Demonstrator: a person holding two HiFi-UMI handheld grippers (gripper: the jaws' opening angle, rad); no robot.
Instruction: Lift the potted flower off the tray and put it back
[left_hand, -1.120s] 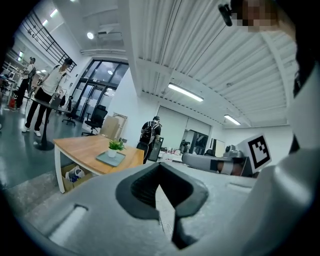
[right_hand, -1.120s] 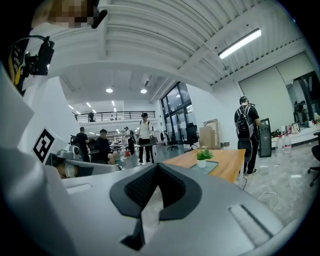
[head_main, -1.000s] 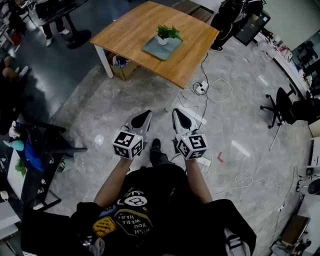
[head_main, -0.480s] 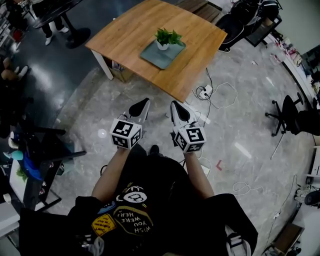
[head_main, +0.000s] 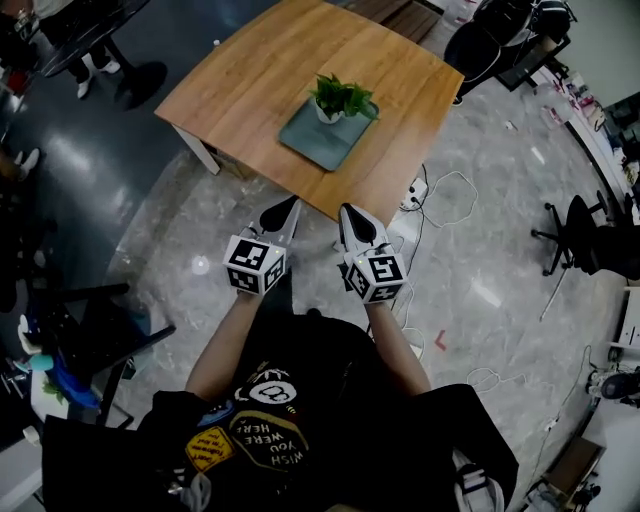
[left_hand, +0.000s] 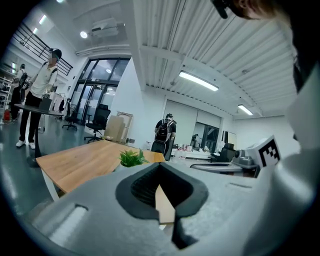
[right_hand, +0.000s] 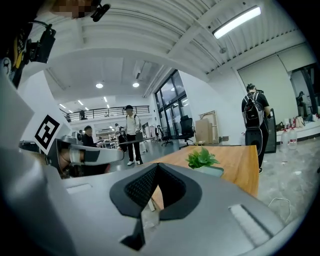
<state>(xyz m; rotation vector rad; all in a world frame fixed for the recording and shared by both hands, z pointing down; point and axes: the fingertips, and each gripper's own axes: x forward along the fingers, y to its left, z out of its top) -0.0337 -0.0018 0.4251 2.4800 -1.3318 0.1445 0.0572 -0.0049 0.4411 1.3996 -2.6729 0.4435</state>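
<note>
Seen from above, a person in a black printed T-shirt (head_main: 300, 400) stands just short of the near corner of a light wooden surface (head_main: 250, 80), with a gripper in each hand. The potted flower (head_main: 340, 98), a small green plant in a white pot, stands upright on a grey-green square tray (head_main: 318, 145). The tray lies on the surface, toward its near right edge.

The left gripper (head_main: 289, 205) and the right gripper (head_main: 349, 211) are side by side. Both point at the surface's near corner, with their tips just short of its edge and well apart from the tray. Each gripper's jaws are pressed together with nothing between them. In both gripper views the flower shows beyond the closed tips.

White cables (head_main: 445, 190) trail over the marble floor to the right of the surface, and a black office chair (head_main: 570, 215) stands farther right. A person with a backpack (right_hand: 255, 115) stands past the surface's far side.
</note>
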